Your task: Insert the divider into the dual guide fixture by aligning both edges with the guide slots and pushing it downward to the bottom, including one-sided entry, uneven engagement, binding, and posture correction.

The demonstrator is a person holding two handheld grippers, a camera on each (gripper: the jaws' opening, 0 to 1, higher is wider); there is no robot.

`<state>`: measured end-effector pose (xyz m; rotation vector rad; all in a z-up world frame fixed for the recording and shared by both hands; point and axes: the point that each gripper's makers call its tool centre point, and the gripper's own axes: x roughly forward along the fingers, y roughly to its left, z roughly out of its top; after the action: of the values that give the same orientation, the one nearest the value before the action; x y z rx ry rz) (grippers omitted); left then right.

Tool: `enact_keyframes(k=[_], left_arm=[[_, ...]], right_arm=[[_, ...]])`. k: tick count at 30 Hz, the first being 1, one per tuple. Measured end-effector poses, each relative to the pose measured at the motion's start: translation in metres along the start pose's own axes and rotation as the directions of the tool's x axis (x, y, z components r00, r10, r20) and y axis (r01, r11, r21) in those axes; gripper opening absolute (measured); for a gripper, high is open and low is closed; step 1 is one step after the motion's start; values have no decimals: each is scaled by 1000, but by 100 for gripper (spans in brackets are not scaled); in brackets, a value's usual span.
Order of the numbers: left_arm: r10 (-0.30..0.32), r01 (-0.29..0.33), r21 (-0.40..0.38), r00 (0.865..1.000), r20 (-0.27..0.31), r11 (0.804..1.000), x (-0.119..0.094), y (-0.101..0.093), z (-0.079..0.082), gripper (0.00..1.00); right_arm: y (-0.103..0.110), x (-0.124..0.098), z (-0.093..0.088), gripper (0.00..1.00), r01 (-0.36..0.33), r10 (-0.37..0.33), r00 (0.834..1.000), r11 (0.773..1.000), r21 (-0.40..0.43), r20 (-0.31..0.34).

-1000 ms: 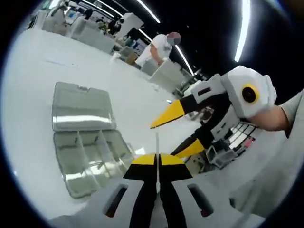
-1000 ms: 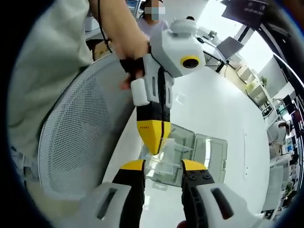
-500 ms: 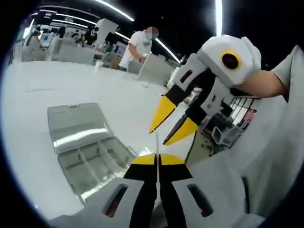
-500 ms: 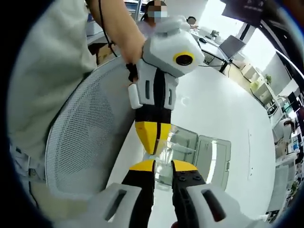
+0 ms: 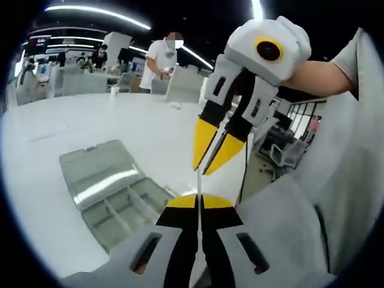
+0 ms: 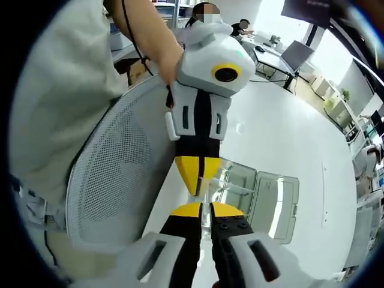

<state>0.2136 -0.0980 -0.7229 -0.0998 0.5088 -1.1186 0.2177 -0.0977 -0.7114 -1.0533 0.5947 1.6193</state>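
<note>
Holding above the white table [image 5: 54,180] and the open clear compartment case [image 5: 114,198]: left gripper [image 5: 198,201] clamped on the divider [image 5: 198,186], a thin clear sheet seen edge-on; right gripper [image 5: 211,161] almost closed over its top edge. Risk: uneven pinch tilts it, so one edge binds.

Divider [image 5: 198,198]: thin clear plastic strip, seen edge-on, upright, pinched betw. the shut jaws of the left claw [image 5: 198,200]; top end reaches the tips of the right claw [image 5: 211,161]. Fixture [image 5: 117,195]: clear compartmented box w/ internal partitions, hinged lid flat open behind it, lies on the white worktop [image 5: 54,126], well below and left of the divider.
</note>
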Motion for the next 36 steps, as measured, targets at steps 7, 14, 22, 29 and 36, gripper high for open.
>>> enact_keyframes(k=[7,14,22,29,36], left_arm=[[-9,10,46,1000,-3,999,1,-1,2,0],[-16,17,99,1000,-15,995,3,-5,1,0],[-23,26,153,1000,-19,988,3,-8,2,0],[-23,28,180,999,-27,983,4,-10,2,0],[-23,28,202,999,-27,979,4,-10,2,0]], right_arm=[[3,1,0,0,-37,37,999,999,9,-4],[7,4,0,0,-66,66,998,998,4,-17],[12,9,-2,0,-102,102,994,995,-1,-37],[14,9,-2,0,-119,118,992,993,-11,-45],[15,8,-2,0,-128,129,991,991,40,-30]])
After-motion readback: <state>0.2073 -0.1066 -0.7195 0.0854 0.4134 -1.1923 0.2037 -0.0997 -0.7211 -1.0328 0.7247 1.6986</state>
